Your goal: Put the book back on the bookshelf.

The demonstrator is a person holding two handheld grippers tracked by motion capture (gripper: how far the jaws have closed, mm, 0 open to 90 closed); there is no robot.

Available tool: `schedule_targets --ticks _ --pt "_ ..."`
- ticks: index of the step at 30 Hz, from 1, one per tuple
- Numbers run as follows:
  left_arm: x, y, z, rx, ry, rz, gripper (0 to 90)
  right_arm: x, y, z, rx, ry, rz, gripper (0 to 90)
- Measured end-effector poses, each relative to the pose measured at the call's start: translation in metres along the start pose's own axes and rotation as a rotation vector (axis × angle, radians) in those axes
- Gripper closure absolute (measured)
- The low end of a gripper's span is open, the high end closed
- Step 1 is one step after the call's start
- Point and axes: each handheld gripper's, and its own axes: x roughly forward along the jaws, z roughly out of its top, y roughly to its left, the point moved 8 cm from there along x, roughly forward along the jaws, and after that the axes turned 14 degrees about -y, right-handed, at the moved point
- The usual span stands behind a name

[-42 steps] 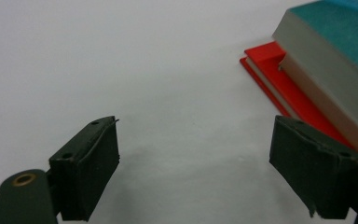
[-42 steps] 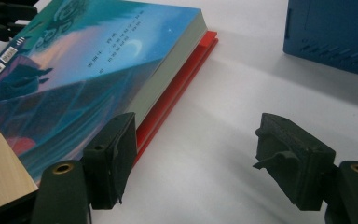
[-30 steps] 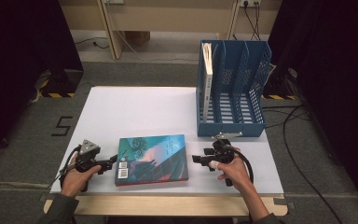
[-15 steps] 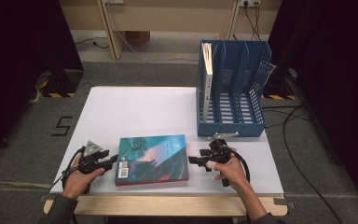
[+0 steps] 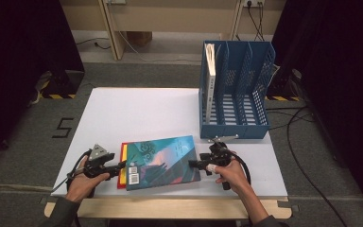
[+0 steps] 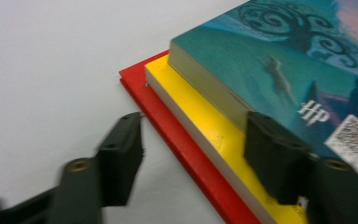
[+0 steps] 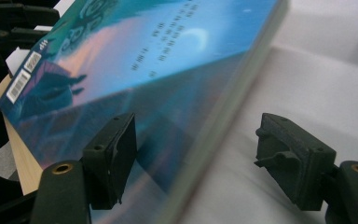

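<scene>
A teal paperback lies on a thinner book with a yellow page and a red cover, near the front edge of the white table. My left gripper is at the stack's left edge. In the left gripper view its jaws have just been opening and stand open. They straddle the red cover and yellow page without pressing. My right gripper is at the paperback's right edge, also open. One jaw hangs over the cover, the other over the table.
A blue file rack with several slots stands at the back right of the table. A white book stands upright in its leftmost slot. Cables trail across the floor on the right.
Both hands keep their places at the two ends of the stack. The right gripper has edged slightly toward the paperback. The books have not visibly shifted.
</scene>
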Motion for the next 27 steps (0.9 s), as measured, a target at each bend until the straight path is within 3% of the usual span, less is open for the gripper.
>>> schedule_targets --ticks 2,10,13,19,27 --pt "0.001 -0.001 0.001 0.018 0.007 0.005 28.4 0.0 0.0 0.0 -0.002 0.002 0.0 29.4" --pt "0.001 0.003 0.002 -0.005 -0.005 0.016 19.9 -0.001 -0.002 -0.001 0.008 0.003 0.002 29.4" --pt "-0.001 0.01 0.003 0.019 -0.017 0.062 18.9 0.001 0.0 -0.002 0.004 0.006 0.008 29.3" --pt "-0.002 0.012 0.003 -0.022 -0.02 0.041 18.1 0.004 0.002 -0.002 0.012 0.01 0.021 29.0" --pt "0.001 0.005 0.0 -0.004 -0.007 0.015 18.0 0.012 0.004 -0.004 0.039 0.022 0.028 21.8"
